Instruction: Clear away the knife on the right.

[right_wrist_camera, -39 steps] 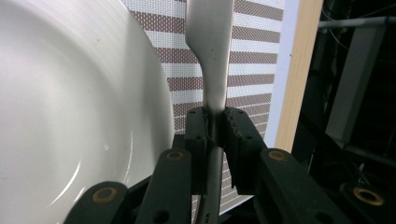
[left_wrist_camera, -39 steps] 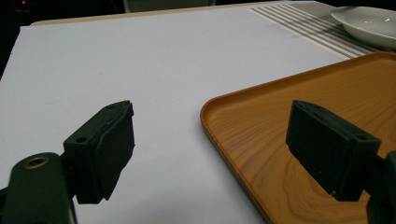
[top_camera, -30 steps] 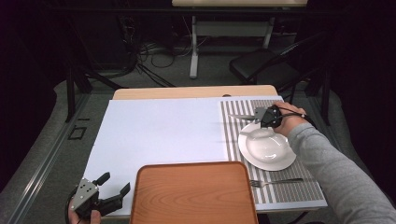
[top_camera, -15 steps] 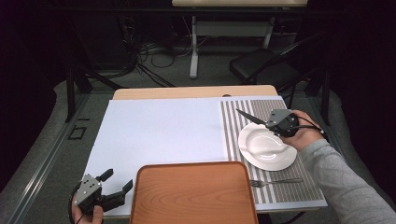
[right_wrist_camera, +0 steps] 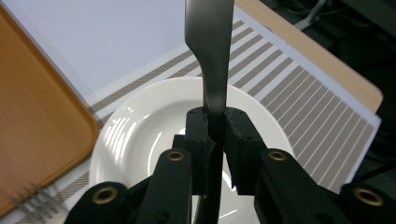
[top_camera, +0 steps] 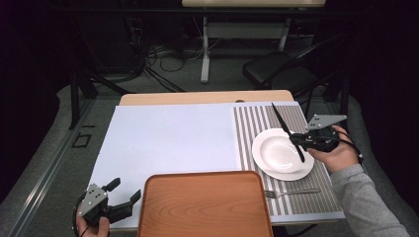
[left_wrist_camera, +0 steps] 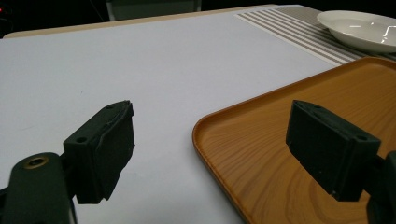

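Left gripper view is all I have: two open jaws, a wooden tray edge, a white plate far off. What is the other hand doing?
Observer: The right gripper is shut on a knife, held above the plate.
Operator: Any other cutlery on the table?
Observer: A fork lies on the striped placemat, between the plate and the table's near edge, right of the tray.
Operator: Is anything on the tray?
Observer: No, its surface is bare in the high view.
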